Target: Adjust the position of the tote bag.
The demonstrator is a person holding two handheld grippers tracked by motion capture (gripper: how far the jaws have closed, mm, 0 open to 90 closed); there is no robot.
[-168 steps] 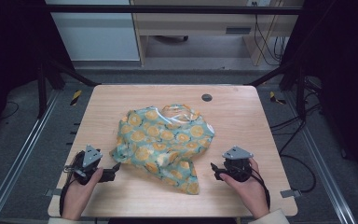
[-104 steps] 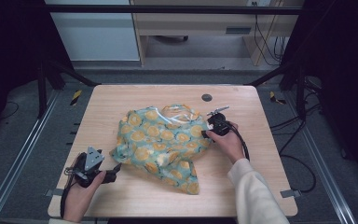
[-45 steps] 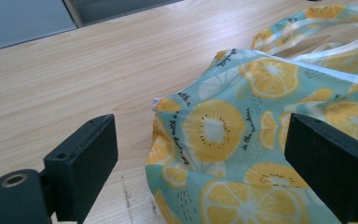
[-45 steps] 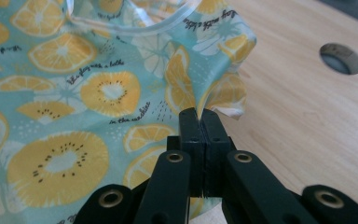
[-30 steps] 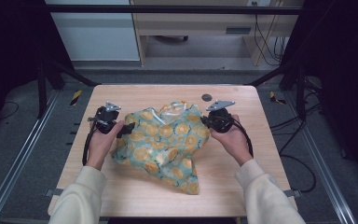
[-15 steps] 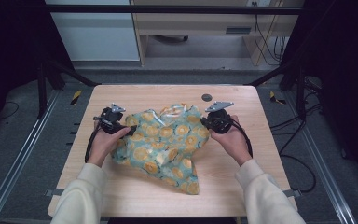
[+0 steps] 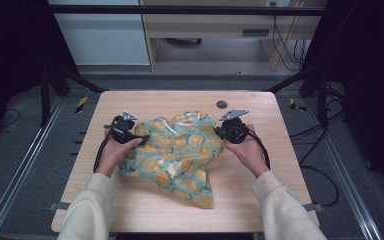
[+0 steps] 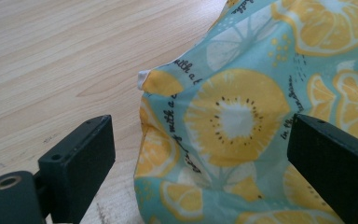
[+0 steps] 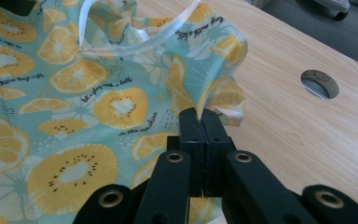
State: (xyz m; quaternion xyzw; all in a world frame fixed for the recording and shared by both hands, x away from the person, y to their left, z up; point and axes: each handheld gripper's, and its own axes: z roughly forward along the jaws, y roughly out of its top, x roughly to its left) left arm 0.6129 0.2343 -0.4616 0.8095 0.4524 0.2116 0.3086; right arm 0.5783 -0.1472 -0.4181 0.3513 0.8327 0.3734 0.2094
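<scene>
Wooden table (image 7: 130,200), lemon-print cloth (image 7: 177,155) in clamped right tool (image 9: 200,114).

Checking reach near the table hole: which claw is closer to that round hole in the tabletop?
Right. The right claw sits at the cloth's right corner, just below the round hole. The left claw is at the cloth's left edge, across the garment from it.

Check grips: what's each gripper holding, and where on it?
Right gripper is shut on the cloth, pinching a fold at its edge. Left gripper is open, jaws straddling a cloth corner, holding nothing.
</scene>
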